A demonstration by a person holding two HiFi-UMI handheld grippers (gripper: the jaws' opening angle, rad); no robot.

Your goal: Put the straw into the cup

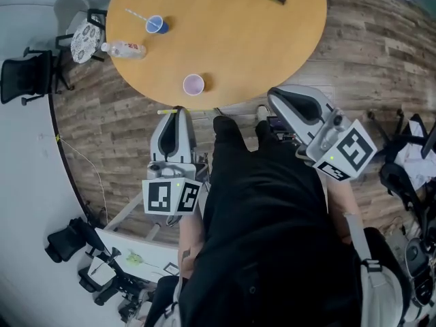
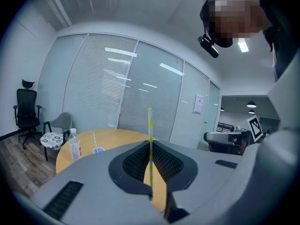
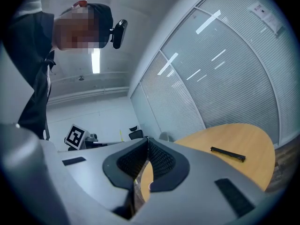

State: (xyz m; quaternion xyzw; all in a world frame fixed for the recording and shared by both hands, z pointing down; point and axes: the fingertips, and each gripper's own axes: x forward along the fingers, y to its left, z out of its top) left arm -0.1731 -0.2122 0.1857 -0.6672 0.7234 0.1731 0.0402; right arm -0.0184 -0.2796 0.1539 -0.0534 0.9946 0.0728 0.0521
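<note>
Close in front of the person's legs, the left gripper (image 1: 176, 114) is pinching a yellow-and-white striped straw (image 2: 150, 125) between its pressed-together jaws, with a good part of the straw sticking out free past the grip. Beside it, the right gripper (image 1: 274, 95) is hanging with its jaws closed on nothing, so nothing is steadying the cup.

Just beyond the left gripper, the small pink cup (image 1: 193, 84) is standing upright and empty near the close edge of the round table (image 1: 272, 39). That is probably where the trouble is waiting. The cup looks light, and a straw end arriving off-centre could be pushing the rim sideways and tipping the cup off the edge. The thin straw could also be pivoting or sliding in the grip as it meets the cup wall, and too firm a pinch might be flattening it.

Farther across the table, a blue cup (image 1: 156, 24) is already carrying a straw of its own, beside a water bottle (image 1: 125, 49). Aiming for that one would be a mistake.
</note>
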